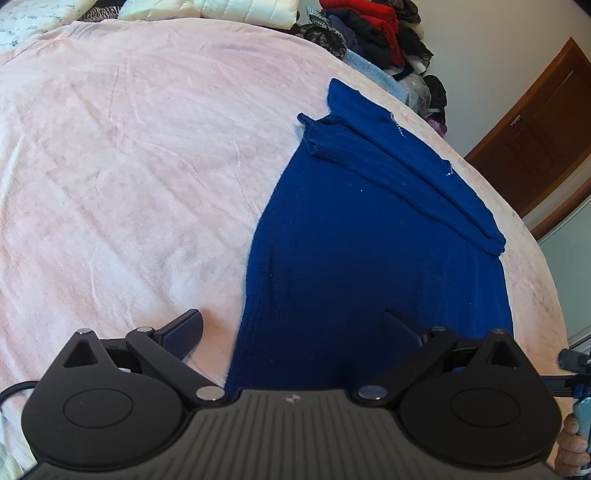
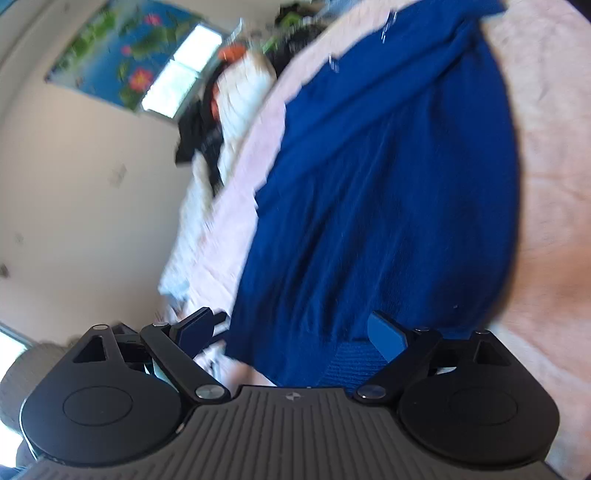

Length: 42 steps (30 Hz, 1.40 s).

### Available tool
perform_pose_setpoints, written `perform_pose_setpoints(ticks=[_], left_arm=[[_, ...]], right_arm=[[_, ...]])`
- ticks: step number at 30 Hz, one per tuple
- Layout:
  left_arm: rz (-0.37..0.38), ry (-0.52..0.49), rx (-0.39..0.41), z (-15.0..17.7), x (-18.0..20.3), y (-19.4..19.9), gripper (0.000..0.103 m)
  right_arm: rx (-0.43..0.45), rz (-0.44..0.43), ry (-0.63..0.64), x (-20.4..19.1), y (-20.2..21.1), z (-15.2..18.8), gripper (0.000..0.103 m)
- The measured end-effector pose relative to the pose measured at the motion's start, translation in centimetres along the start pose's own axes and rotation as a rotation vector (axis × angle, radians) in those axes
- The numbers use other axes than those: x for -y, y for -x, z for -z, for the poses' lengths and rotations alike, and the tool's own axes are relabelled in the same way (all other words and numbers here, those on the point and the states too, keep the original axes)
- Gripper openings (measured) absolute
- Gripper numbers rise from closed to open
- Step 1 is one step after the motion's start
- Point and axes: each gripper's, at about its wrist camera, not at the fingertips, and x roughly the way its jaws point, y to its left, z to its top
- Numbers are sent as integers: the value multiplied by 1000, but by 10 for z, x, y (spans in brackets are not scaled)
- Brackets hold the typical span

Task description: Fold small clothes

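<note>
Found the blue knitted sweater (image 1: 369, 258) spread flat on the pink blanket (image 1: 129, 155) covering a bed, close to that blanket's right-hand edge in the left wrist view. Traced its long axis from the ribbed hem, nearest both cameras, away to the neck at the far end, leaning slightly rightward. Noted a sleeve (image 1: 406, 177) folded slantwise across the body, with a few small sparkling studs (image 1: 398, 127) near its upper edge.

Saw the left tongs (image 1: 293, 323) released and spread wide over the hem's left corner, one finger above bare blanket, the other above blue knit, grasping nothing. Saw the right tongs (image 2: 291, 326) likewise spread wide at the hem's other side, one finger beyond the sweater's edge, the other over the knit, with no pad pressed on the cloth. Could not tell through the blur whether a fingertip brushed the fabric.

Noted the blanket lightly creased and bare across its left expanse. Spotted a heap of clothes (image 1: 376, 37), red and black among them, past the bed's far edge, and pale quilted bedding (image 1: 221, 11) beside it. Made out a brown wooden door (image 1: 535, 140) at the right, and, in the blurred right wrist view, a flower painting (image 2: 122, 55) on a cream wall.
</note>
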Motion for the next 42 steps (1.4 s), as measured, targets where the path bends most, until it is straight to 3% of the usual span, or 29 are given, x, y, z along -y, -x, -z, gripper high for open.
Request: perform_pose_setpoints(ticks=[2,7,11,19,24,27,31,36,42], left_arm=[[4,-23,-15,1,4,-1,103],[-39,-172,-39,11,15,-4,103],[-28,-182,-64,10,12,0,103],[-80,-108,-99,5,-2,10,103],[-63,-39,-113,3,-12,12,103],[-99,-82,-131,3,-3,8,103],[-165,-181,-144,10,13,2,103],[-222,-229,-136,12,28,-8,103],[-265,-292,-131,17,43,-17,103]], right_arm=[[-38,63,24,-1,-8,5,88],[-149,51,80,-1,13,31,86],[-213,138,81,2,38,47,86],[-93,167,2,10,62,56,88],[-34,27,-160,27,58,46,91],[-73,81,-166,29,44,47,88],[-65,24,-169,25,43,51,87],[-48,13,-211,34,38,55,70],[-34,-17,-243,40,38,56,68]])
